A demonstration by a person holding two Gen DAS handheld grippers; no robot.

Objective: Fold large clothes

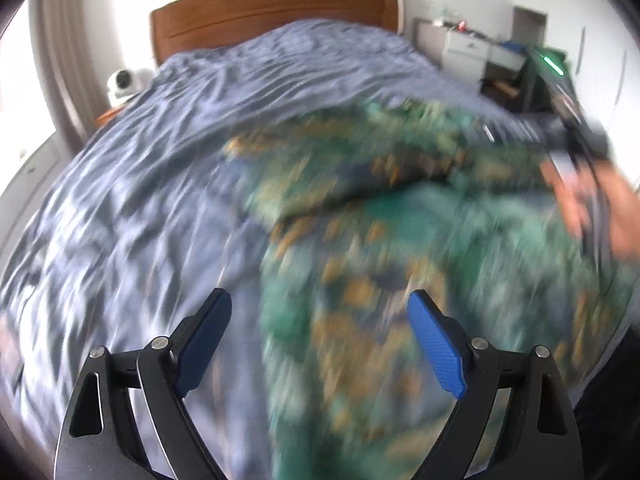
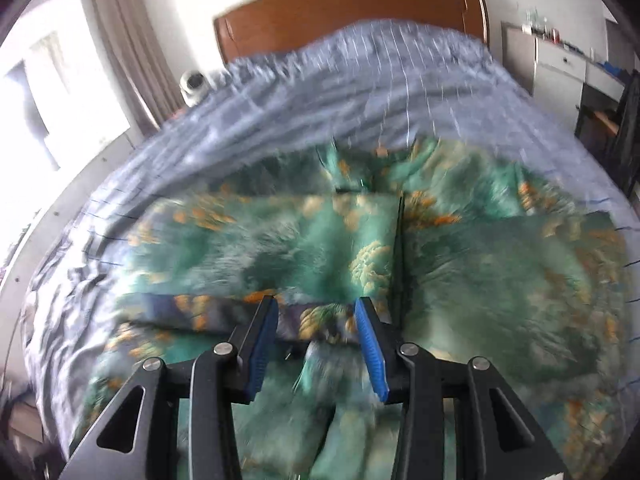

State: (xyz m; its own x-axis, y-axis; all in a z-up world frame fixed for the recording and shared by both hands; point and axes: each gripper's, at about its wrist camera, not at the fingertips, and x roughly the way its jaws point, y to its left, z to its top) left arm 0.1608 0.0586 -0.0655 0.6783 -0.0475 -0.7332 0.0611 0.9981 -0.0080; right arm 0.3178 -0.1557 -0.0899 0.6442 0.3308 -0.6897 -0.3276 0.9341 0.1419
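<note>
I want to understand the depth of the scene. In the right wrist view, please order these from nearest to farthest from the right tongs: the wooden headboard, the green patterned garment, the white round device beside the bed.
1. Green patterned garment, directly under and ahead of the right tongs.
2. White round device, far left, beside the bed.
3. Wooden headboard, at the far end.

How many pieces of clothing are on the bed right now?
1: a green floral garment spread over the near part of the grey-blue bedspread, partly folded, in front of both tools. Blur could hide a second piece among the folds.
</note>
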